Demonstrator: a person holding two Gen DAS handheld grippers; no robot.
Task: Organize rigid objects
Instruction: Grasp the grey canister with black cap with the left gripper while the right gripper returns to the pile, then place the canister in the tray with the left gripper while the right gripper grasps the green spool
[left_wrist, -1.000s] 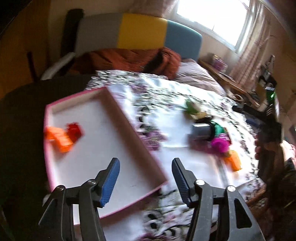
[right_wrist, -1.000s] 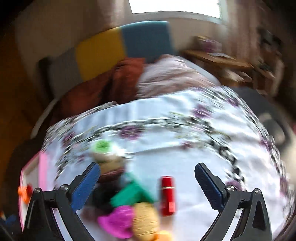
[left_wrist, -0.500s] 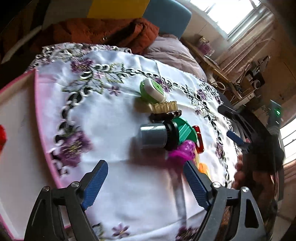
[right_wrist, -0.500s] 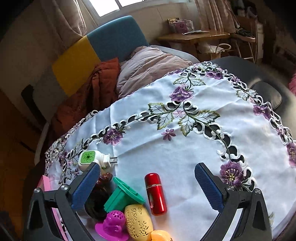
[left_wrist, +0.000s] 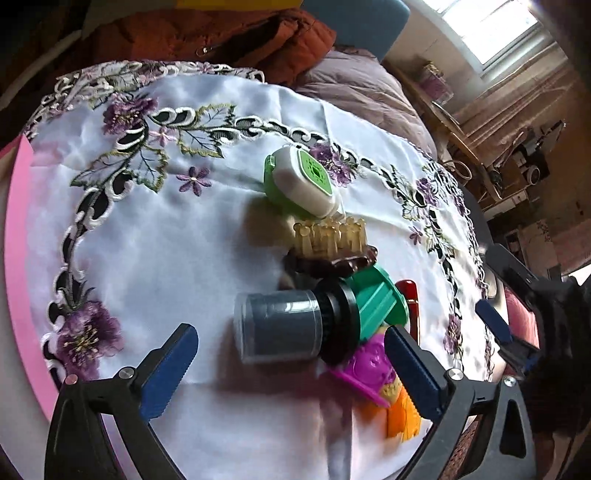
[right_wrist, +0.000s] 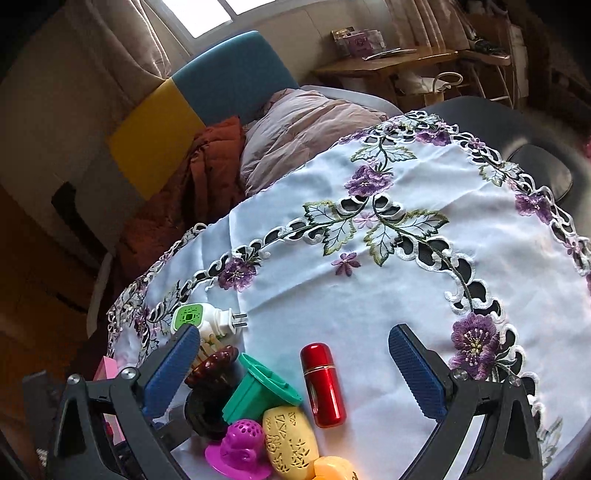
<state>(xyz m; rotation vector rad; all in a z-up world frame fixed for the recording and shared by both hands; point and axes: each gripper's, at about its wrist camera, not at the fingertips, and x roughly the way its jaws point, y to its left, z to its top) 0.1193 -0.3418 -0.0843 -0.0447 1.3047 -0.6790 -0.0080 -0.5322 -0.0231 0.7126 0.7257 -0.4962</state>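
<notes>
Left gripper (left_wrist: 288, 369) now spread wide over grey jar (left_wrist: 277, 328), pink tray (left_wrist: 16, 258) shifted to frame edge

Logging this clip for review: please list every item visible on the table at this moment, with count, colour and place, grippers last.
tablecloth: 1, white with purple flowers, covers the table
jar: 1, grey with black lid, on its side in front of the left gripper
plug-in device: 1, white and green, far end of the pile
brush: 1, brown, cream bristles
cup: 1, teal, tipped over
tube: 1, red
toys: magenta, yellow, orange
tray: 1, pink, left edge
left gripper: open
right gripper: open
</notes>
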